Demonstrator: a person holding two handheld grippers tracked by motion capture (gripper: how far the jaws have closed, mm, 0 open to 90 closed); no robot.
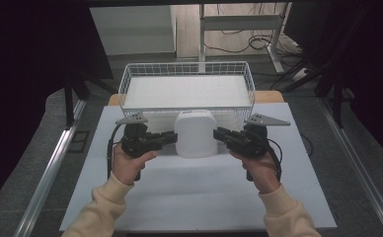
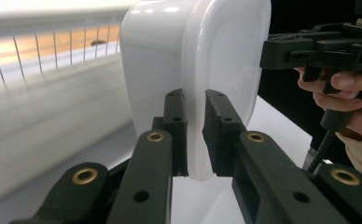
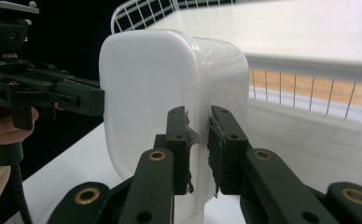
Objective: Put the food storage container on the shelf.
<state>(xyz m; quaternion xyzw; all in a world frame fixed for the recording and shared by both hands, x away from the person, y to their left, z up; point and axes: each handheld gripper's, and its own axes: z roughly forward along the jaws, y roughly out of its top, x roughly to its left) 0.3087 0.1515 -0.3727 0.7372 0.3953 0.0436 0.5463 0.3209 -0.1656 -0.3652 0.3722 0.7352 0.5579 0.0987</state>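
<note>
A: What did the left claw (image 2: 195, 135) have?

B: Its jaws were pinched on the rim of the white tub (image 1: 195, 133). The right claw (image 3: 198, 149) was clamped on the opposite rim, so both gripped it between them.

A: And where was the tub?

B: On its side above the bench (image 1: 199, 192), just in front of the wire basket (image 1: 130, 74).

A: What looked risky?

B: The rim was thin, smooth plastic, so it might have slid out of either claw. If the hands had pulled unevenly, the tub would likely have twisted and dropped, or struck the basket wall.
</note>
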